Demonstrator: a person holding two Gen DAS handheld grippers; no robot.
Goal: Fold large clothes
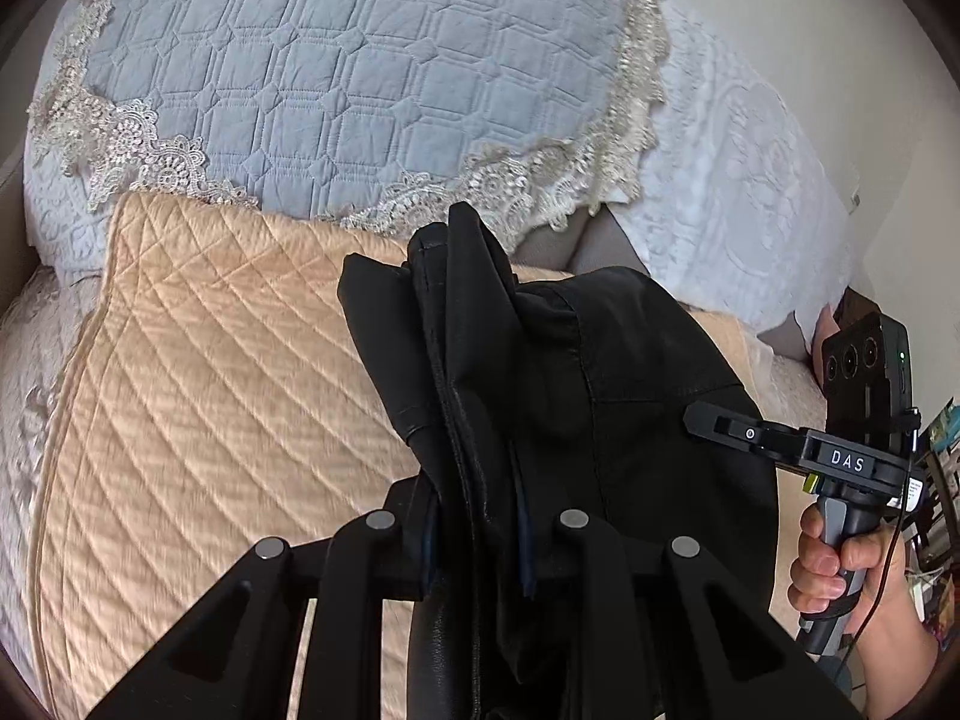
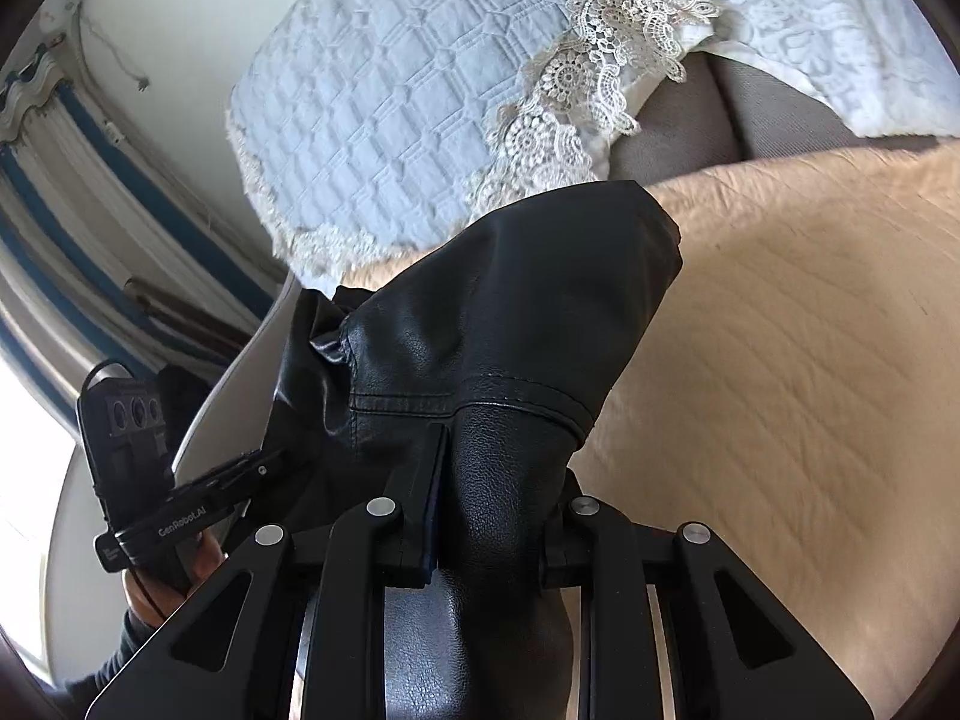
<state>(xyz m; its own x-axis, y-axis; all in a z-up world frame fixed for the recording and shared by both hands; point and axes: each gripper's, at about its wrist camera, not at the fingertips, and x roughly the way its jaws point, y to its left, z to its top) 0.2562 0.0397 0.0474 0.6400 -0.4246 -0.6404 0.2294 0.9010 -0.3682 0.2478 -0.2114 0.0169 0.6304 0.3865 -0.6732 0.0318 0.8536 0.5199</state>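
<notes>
A black leather garment (image 1: 540, 372) hangs bunched between both grippers above a beige quilted cover (image 1: 210, 390). My left gripper (image 1: 477, 540) is shut on a thick fold of it, and seams and an edge stick up past the jaws. In the left wrist view the right gripper (image 1: 720, 429) reaches into the garment from the right, with a hand (image 1: 840, 564) on its handle. My right gripper (image 2: 492, 516) is shut on a grainy leather fold (image 2: 516, 312). The left gripper (image 2: 252, 468) shows at the left of the right wrist view, at the garment's edge.
A blue quilted pillow (image 1: 336, 72) with lace trim leans behind the beige cover, beside a white textured cover (image 1: 750, 192). Grey upholstery (image 2: 720, 120) shows between them. Blue-striped curtains (image 2: 72, 210) and a bright window lie at the left in the right wrist view. Clutter (image 1: 936, 480) sits far right.
</notes>
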